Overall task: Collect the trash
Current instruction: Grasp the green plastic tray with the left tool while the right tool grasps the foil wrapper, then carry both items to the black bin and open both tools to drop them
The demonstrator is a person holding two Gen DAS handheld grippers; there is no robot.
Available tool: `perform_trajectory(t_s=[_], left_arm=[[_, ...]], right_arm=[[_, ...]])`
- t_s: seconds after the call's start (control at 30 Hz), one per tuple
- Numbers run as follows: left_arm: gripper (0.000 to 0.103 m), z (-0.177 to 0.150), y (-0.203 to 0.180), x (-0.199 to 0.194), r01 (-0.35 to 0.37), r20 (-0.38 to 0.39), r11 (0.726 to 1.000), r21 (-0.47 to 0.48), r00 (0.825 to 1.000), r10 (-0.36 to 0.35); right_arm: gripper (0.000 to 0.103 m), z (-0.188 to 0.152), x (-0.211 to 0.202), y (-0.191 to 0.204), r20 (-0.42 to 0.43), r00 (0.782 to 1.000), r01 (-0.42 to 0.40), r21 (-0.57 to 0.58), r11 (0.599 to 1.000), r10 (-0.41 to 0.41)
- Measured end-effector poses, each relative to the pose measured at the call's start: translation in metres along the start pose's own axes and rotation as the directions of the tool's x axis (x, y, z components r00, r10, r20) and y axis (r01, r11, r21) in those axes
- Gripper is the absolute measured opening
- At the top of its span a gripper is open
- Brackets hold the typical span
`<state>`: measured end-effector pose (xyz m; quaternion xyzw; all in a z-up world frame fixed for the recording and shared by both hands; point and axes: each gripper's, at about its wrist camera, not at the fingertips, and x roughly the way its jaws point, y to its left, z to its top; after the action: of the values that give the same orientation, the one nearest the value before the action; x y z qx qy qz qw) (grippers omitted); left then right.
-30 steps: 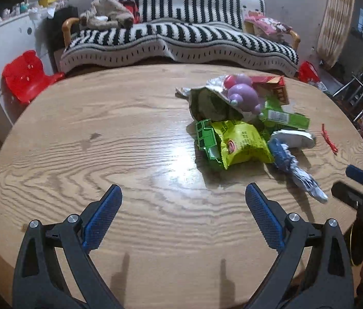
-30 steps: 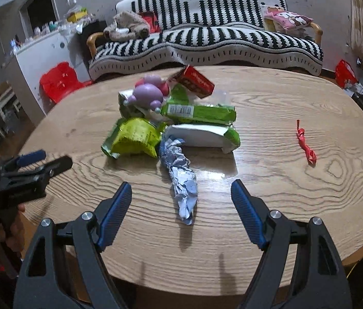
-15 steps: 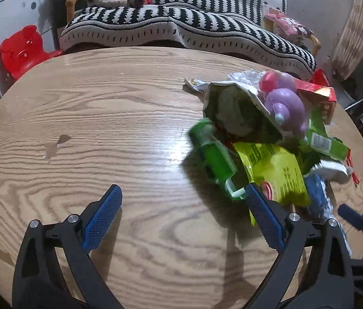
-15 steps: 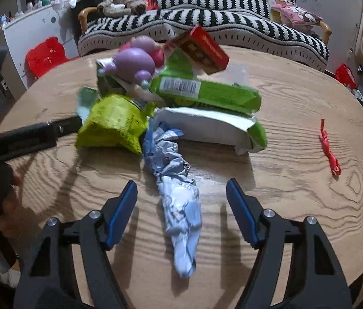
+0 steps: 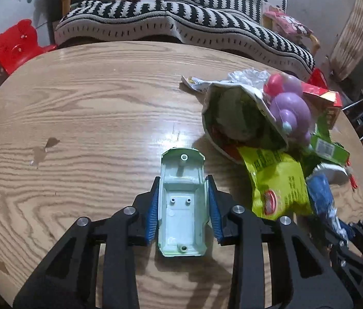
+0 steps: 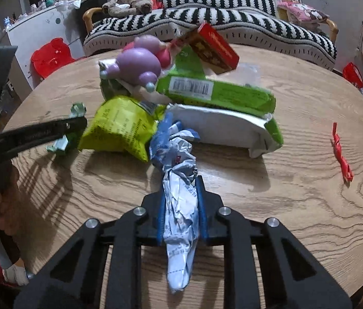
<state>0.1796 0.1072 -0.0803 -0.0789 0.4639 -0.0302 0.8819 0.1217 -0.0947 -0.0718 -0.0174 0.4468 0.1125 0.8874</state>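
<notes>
Green plastic shell (image 5: 181, 203) clamped in left tongs (image 5: 183, 206), crumpled blue-white wrapper (image 6: 180, 213) clamped in right tongs (image 6: 180, 211)

One oval wooden table (image 6: 297, 206) carries one purple toy (image 6: 137, 67), one red box (image 6: 214, 49), one yellow-green snack bag (image 6: 119, 128) and one red ribbon scrap (image 6: 342, 152). Two green packets (image 6: 220, 94) lie there, and one crumpled blue-white wrapper (image 6: 180, 206). One pale green plastic shell (image 5: 181, 206), two claws (image 5: 183, 206).
</notes>
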Motion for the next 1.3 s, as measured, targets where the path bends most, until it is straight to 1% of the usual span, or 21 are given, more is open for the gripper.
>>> perform_trajectory(t_s=[0.07, 0.2, 0.37, 0.5, 0.57, 0.7, 0.8, 0.9, 1.13, 1.2, 1.3], left_arm=[[0.033, -0.001, 0.002, -0.006, -0.017, 0.008, 1.0, 0.01, 1.0, 0.017], [0.033, -0.003, 0.004, -0.024, -0.022, 0.022, 1.0, 0.018, 1.0, 0.022], [0.033, -0.011, 0.0, -0.049, -0.044, 0.016, 0.999, 0.031, 0.999, 0.044], [0.033, -0.02, -0.004, -0.069, -0.053, 0.025, 0.997, 0.052, 0.998, 0.051], [0.033, -0.025, -0.007, -0.082, -0.063, 0.042, 0.996, 0.068, 0.997, 0.061], [0.033, -0.036, -0.009, -0.107, -0.047, 0.056, 0.997, 0.055, 0.997, 0.044], [0.033, -0.042, -0.011, -0.117, -0.043, 0.062, 0.998, 0.055, 0.997, 0.039], [0.033, -0.047, -0.014, -0.122, -0.042, 0.063, 0.997, 0.068, 0.997, 0.038], [0.033, -0.051, -0.018, -0.123, -0.058, 0.063, 0.992, 0.108, 0.997, 0.051], [0.033, -0.049, -0.021, -0.122, -0.063, 0.068, 0.991, 0.118, 0.996, 0.055], [0.033, -0.047, -0.029, -0.12, -0.056, 0.067, 0.99, 0.129, 0.997, 0.048]], right_arm=[[0.021, 0.0, -0.007, 0.003, 0.011, 1.0, -0.013, 0.004, 1.0, 0.013], [0.021, 0.0, -0.019, 0.01, 0.03, 0.999, -0.018, -0.008, 1.0, 0.018], [0.02, -0.004, -0.03, 0.015, 0.035, 0.999, -0.023, -0.013, 1.0, 0.023], [0.02, -0.008, -0.045, 0.019, 0.06, 0.998, -0.005, -0.014, 1.0, 0.006], [0.02, -0.009, -0.056, 0.02, 0.094, 0.996, 0.014, -0.005, 1.0, -0.013], [0.02, -0.012, -0.072, 0.019, 0.112, 0.994, 0.009, 0.005, 1.0, -0.01], [0.021, -0.014, -0.078, 0.018, 0.118, 0.993, 0.008, 0.006, 1.0, -0.009], [0.02, -0.016, -0.08, 0.019, 0.12, 0.993, 0.02, 0.002, 1.0, -0.02], [0.02, -0.02, -0.077, 0.02, 0.094, 0.995, 0.024, 0.018, 1.0, -0.025], [0.02, -0.02, -0.082, 0.017, 0.105, 0.994, 0.023, 0.026, 0.999, -0.026], [0.02, -0.02, -0.097, 0.002, 0.133, 0.99, 0.031, 0.051, 0.998, -0.038]])
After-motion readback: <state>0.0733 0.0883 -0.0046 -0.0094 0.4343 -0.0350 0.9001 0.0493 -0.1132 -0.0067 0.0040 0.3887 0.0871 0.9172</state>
